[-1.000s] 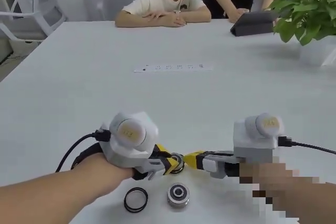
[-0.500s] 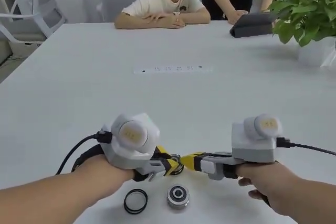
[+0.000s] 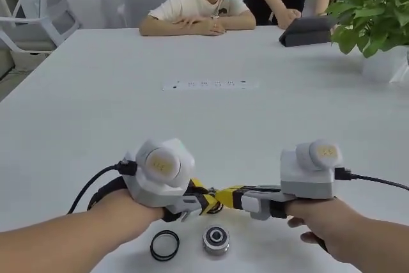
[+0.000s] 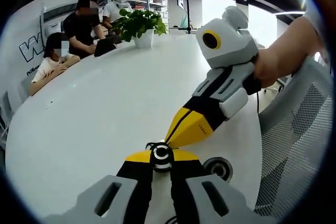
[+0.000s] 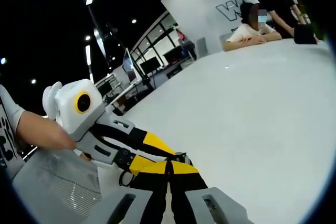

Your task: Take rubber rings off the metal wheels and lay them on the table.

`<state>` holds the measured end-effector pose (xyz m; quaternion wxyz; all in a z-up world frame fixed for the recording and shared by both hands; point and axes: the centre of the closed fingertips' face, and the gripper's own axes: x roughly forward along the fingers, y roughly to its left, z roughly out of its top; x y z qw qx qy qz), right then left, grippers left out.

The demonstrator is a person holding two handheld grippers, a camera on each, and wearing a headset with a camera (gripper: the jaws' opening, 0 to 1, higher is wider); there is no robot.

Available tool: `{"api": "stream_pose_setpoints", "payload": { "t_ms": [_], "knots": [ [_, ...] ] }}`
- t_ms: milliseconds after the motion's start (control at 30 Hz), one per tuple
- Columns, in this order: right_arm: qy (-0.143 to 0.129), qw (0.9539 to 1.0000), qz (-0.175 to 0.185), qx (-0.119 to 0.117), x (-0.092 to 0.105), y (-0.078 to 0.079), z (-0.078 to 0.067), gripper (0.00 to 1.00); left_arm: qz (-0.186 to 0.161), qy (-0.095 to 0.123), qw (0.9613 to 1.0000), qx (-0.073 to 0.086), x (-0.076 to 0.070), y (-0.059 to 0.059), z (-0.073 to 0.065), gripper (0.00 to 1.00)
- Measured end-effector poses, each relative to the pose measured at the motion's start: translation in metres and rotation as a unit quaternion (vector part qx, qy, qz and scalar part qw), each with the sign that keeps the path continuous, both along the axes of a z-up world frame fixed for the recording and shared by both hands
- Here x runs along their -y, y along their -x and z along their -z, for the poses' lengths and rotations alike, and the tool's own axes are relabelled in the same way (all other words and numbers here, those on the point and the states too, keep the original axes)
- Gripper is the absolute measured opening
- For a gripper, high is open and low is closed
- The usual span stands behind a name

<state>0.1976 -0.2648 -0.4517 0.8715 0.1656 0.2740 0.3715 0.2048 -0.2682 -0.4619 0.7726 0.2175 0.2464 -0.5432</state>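
Close to the near edge of the surface point(image 3: 89, 113) lie a loose ring point(image 3: 165, 245) and, just to its right but apart from it, a second wheel point(image 3: 216, 239). Just beyond them the left tool point(image 3: 207, 204) hangs low over the surface, its jaws clamped on a wheel point(image 4: 161, 155), whose round face and hub show between the yellow tips in the left gripper view. The right tool point(image 3: 220, 199) comes in from the right, its jaws together to a point, and that point touches the wheel's rim. The two tools lie almost on one line running along the near edge, tip to tip, so the wheel sits straight ahead of the right tool on its long axis. Whether any rubber is nipped between the right tool's jaws cannot be told. In my judgement the left hand serves as the vice and the right does the peeling, drawing the rubber off the rim towards the right. Farther out, a white strip point(image 3: 208, 84) lies mid-surface. Near the far right corner are a dark tablet point(image 3: 307, 30) and a plant point(image 3: 374, 11), and people sit and stand at the far edge.
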Motion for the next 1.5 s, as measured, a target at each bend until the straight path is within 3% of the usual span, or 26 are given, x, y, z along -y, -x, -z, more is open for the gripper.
{"api": "stream_pose_setpoints", "payload": {
  "t_ms": [467,567,733,900,1100,1500],
  "knots": [
    [-0.050,0.9987,-0.009,-0.008,-0.001,0.009,-0.012,0.00,0.000,0.002,1.0000,0.000,0.001,0.000,0.000,0.07],
    [-0.048,0.9988,-0.004,-0.008,0.001,0.010,-0.012,0.00,0.000,0.001,1.0000,-0.001,0.001,0.001,0.000,0.07],
    [-0.020,0.9998,0.004,0.000,0.005,0.006,-0.008,0.00,-0.003,0.003,1.0000,0.000,0.001,0.001,0.000,0.07],
    [-0.013,0.9999,0.003,0.001,0.006,0.006,-0.006,0.00,0.013,-0.007,0.9998,0.012,0.001,0.002,-0.001,0.07],
    [-0.011,0.9999,0.005,0.003,0.007,0.005,-0.008,0.00,0.026,-0.014,0.9995,0.014,-0.002,0.006,-0.003,0.09],
    [-0.015,0.9999,0.005,0.004,0.007,0.004,-0.011,0.00,0.026,0.010,0.9996,0.008,-0.012,0.009,-0.022,0.16]
  ]
}}
